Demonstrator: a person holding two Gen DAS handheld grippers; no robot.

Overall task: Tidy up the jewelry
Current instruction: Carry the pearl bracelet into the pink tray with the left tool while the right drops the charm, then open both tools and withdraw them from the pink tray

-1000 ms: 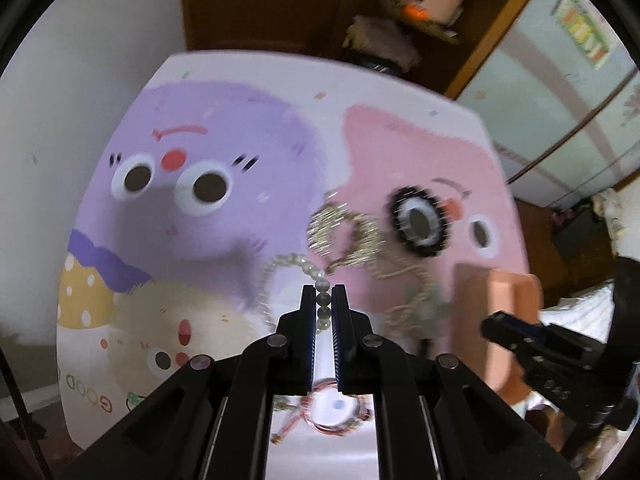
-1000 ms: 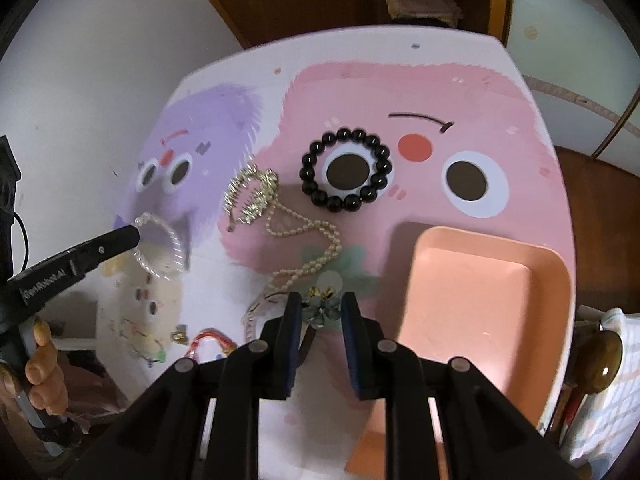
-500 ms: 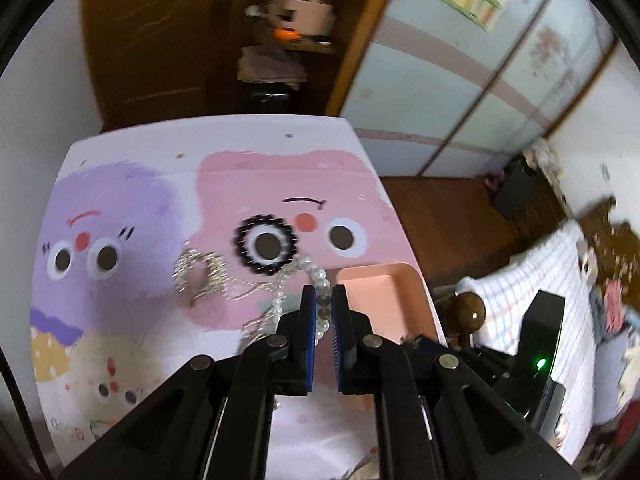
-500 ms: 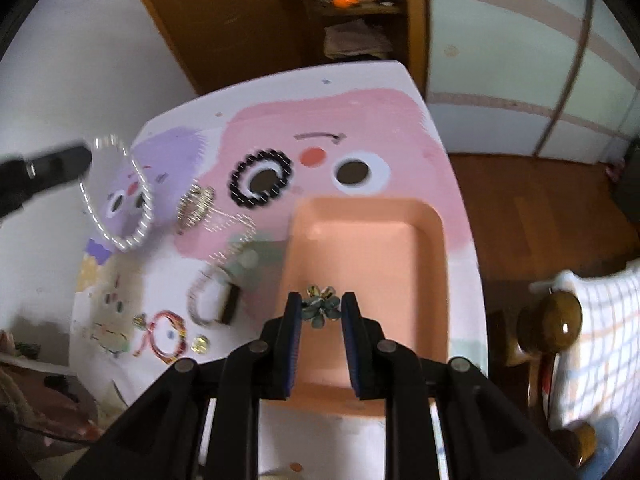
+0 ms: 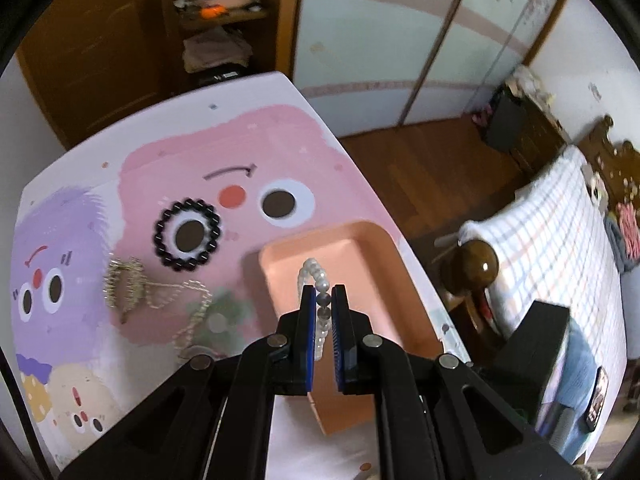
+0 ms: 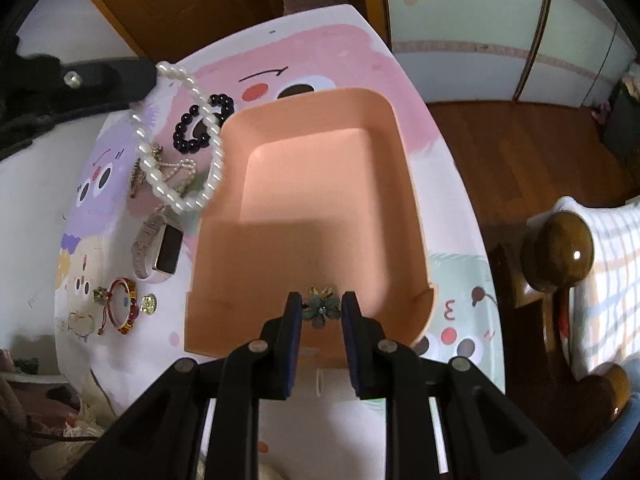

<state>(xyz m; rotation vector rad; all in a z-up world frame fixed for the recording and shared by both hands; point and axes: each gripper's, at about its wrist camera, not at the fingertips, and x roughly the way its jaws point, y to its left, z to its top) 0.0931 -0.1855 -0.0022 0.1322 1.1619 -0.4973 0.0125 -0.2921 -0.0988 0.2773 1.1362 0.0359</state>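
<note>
Two handheld grippers hung over a tabletop (image 6: pixel 460 208) covered with a pastel cartoon mat, each pointing steeply down at a peach-coloured tray (image 6: pixel 412 208).

The left gripper (image 5: pixel 324 300) was clenched on a white pearl bracelet (image 5: pixel 316 276). In the left wrist view the beads looped up from between its blue pads, over the tray's near left part. In the right wrist view the same bracelet (image 6: pixel 180 152) dangled from the gripper's black tip at the tray's left rim.

The right gripper (image 6: pixel 320 308) was grasping a small teal and gold flower brooch (image 6: pixel 320 306) between its pads, above the near end of the tray.

More jewelry lay on the mat left of the tray. A black bead bracelet (image 5: pixel 186 234) circled one printed cartoon eye. Nearer lay a gold piece (image 5: pixel 124 284) and a thin pale chain (image 5: pixel 188 300). Nearer still sat a pink smart band (image 6: pixel 158 250), a red woven bracelet (image 6: pixel 124 306) and a small gold coin charm (image 6: pixel 148 303).

To the right, beyond the tabletop's edge, stood a checked bed (image 5: pixel 560 248) with a round wooden post.
</note>
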